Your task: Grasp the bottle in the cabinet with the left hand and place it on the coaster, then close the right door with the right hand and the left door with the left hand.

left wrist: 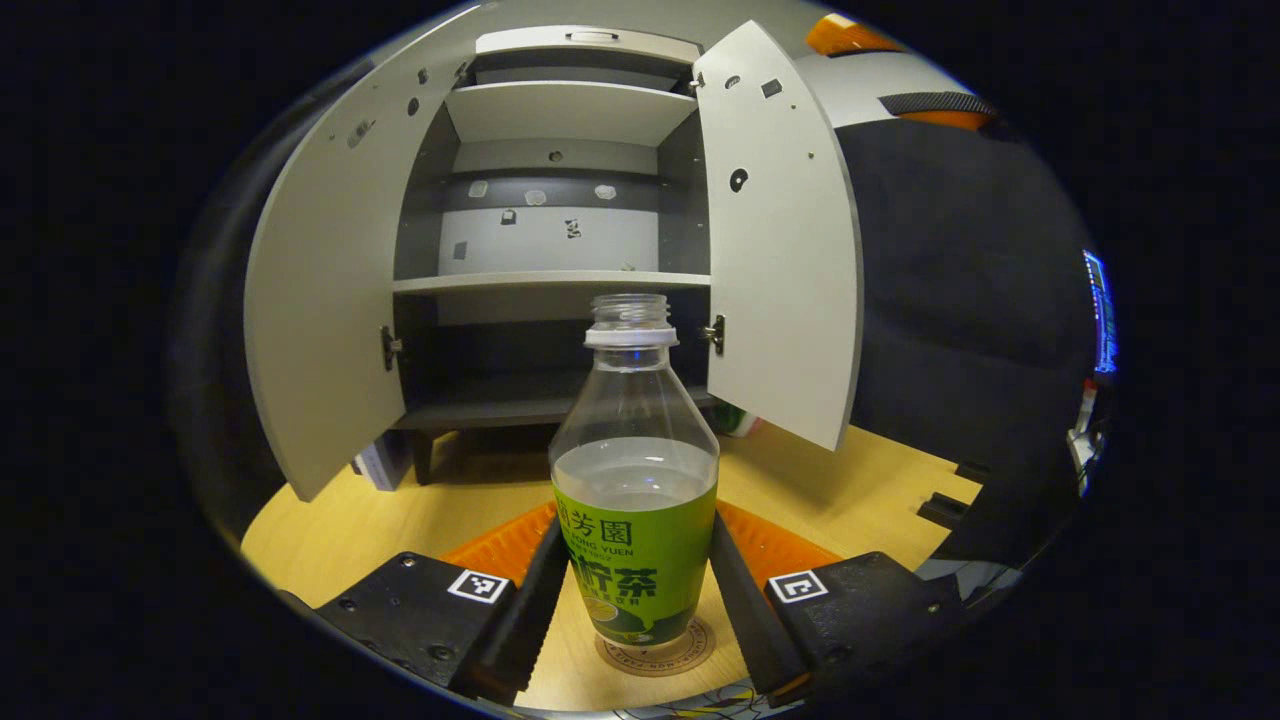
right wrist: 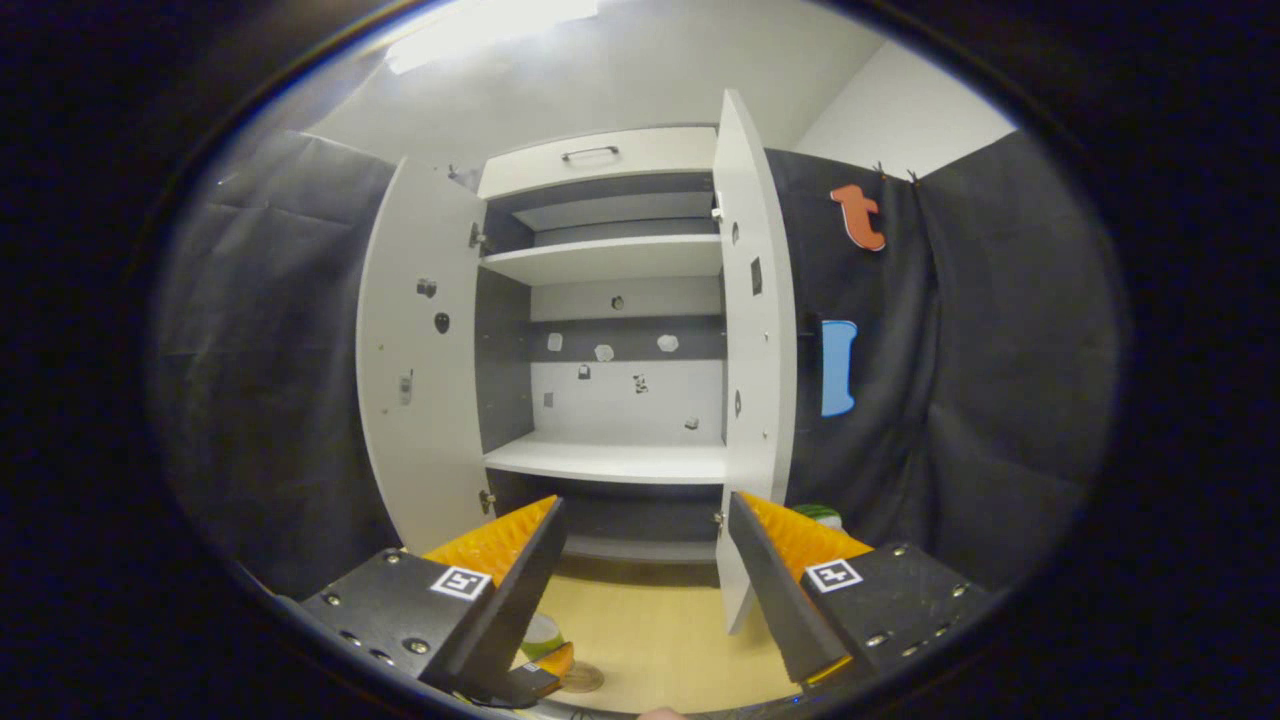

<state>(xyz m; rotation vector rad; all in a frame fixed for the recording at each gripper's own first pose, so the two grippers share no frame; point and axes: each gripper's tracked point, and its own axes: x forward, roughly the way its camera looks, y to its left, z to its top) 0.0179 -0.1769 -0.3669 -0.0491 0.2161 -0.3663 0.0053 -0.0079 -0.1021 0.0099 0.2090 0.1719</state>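
A clear bottle point(left wrist: 636, 470) with a green label and no cap stands upright on a round coaster point(left wrist: 690, 650) on the wooden table. My left gripper point(left wrist: 638, 520) is shut on it, one finger against each side of the label. Behind it the cabinet point(left wrist: 555, 283) has its left door point(left wrist: 330, 300) and right door point(left wrist: 780, 250) swung wide open, and its shelves are bare. My right gripper point(right wrist: 645, 505) is open and holds nothing, facing the cabinet close to the lower edge of the right door point(right wrist: 755, 350). Low down in the right gripper view are the bottle point(right wrist: 543, 633) and the coaster point(right wrist: 582, 679).
The wooden table point(left wrist: 850, 480) runs out in front of the cabinet. A green object point(right wrist: 815, 515) sits behind the right door. A boxy item point(left wrist: 378, 465) lies under the cabinet's left side. A drawer with a handle point(right wrist: 590, 153) tops the cabinet. Black cloth walls stand on both sides.
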